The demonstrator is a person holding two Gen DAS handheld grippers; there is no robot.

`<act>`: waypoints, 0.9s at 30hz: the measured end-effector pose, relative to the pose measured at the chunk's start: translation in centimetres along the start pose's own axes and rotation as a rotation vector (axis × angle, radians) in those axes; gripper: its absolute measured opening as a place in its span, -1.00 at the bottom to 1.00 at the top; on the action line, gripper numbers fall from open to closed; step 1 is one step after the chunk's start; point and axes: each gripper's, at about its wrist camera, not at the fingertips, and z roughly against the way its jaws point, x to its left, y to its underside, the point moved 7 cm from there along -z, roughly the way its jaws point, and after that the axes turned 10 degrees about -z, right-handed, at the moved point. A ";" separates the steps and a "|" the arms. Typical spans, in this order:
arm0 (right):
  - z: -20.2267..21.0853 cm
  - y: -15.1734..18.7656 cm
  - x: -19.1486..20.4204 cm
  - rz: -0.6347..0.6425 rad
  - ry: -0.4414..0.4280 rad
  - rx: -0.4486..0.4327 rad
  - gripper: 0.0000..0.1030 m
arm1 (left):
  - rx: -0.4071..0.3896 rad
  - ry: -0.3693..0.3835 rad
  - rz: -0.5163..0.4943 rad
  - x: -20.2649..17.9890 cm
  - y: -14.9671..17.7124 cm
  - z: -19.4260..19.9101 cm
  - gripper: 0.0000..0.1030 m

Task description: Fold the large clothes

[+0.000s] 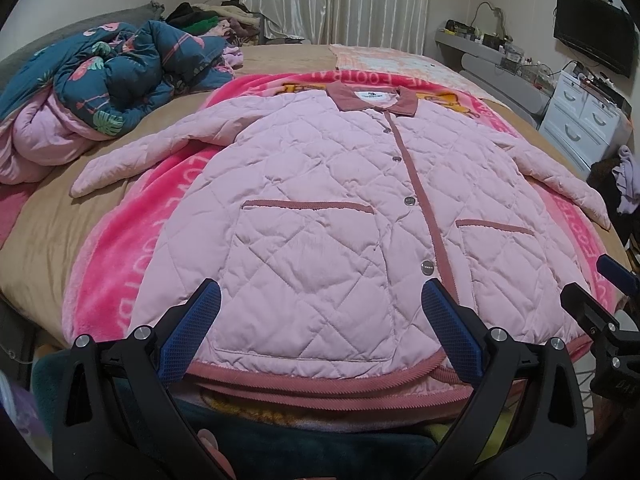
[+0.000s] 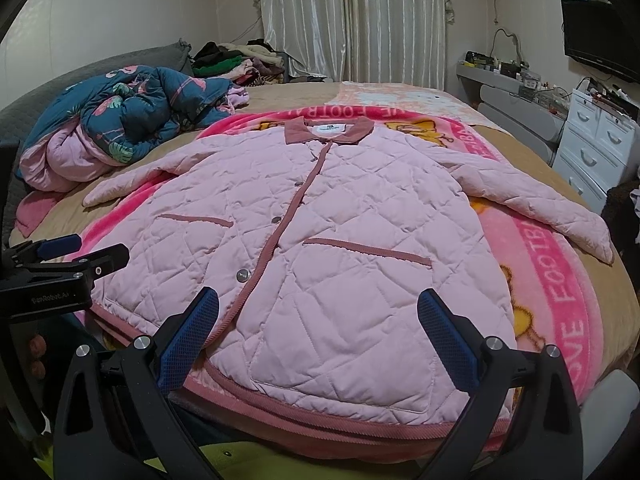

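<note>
Pink quilted jacket [image 1: 320, 200] lies flat, front up, on a fuzzy pink blanket [image 1: 120, 272] over the tan bed [image 1: 44, 232]; diamond stitching, corduroy collar far, ribbed hem near, sleeves splayed left and right. Left gripper [image 1: 320, 332] and right gripper [image 2: 318, 338] hover over the near hem, blue mesh pads spread wide, holding nothing. Crumpled teal duvet [image 1: 120, 76] sits far left.

Both grippers share one build — black plastic arms with teardrop cut-outs, round silver screw heads at the pivots, and blue mesh-textured pads on the fingers. The left gripper [image 1: 320, 332] and right gripper [image 2: 318, 336] look identical — pale lettering marks one black housing.
</note>
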 end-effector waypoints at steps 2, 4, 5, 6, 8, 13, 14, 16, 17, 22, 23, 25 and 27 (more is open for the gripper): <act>0.0 0.0 0.0 0.000 0.001 0.000 0.92 | 0.001 0.000 0.000 0.0 0.0 0.0 0.82; 0.0 0.0 0.0 -0.002 0.000 0.001 0.92 | 0.000 0.000 0.001 0.0 0.0 0.0 0.82; 0.0 0.0 0.0 -0.002 0.001 0.001 0.92 | 0.000 -0.001 0.000 0.0 0.0 0.0 0.82; 0.0 0.0 0.0 0.000 0.000 0.001 0.92 | -0.001 -0.001 0.000 0.0 0.0 0.0 0.82; 0.0 0.0 0.0 -0.002 0.000 0.001 0.92 | 0.000 -0.001 0.000 0.1 0.0 0.0 0.82; -0.1 0.0 -0.1 -0.004 -0.001 0.002 0.92 | 0.000 0.001 -0.001 0.1 0.1 0.0 0.82; -0.1 0.0 -0.1 -0.004 -0.002 0.002 0.92 | 0.000 -0.001 -0.002 0.0 0.1 0.0 0.82; -0.1 0.1 -0.1 -0.004 -0.001 0.003 0.92 | 0.000 -0.001 -0.001 0.0 0.0 0.0 0.82; -0.1 0.1 -0.1 -0.004 -0.001 0.002 0.92 | 0.000 -0.001 -0.001 0.0 0.0 0.0 0.82; -0.1 0.0 -0.2 -0.005 -0.001 0.001 0.92 | 0.000 -0.003 -0.001 0.0 0.1 0.0 0.82; -0.2 0.1 -0.1 -0.006 -0.003 0.001 0.92 | 0.000 -0.002 -0.002 0.0 0.1 0.0 0.82; -0.2 0.1 -0.2 -0.008 -0.001 0.001 0.92 | 0.000 -0.001 -0.001 0.0 0.1 0.0 0.82; -0.2 0.1 -0.2 -0.013 -0.003 0.002 0.92 | 0.000 0.011 0.005 0.1 0.1 0.0 0.82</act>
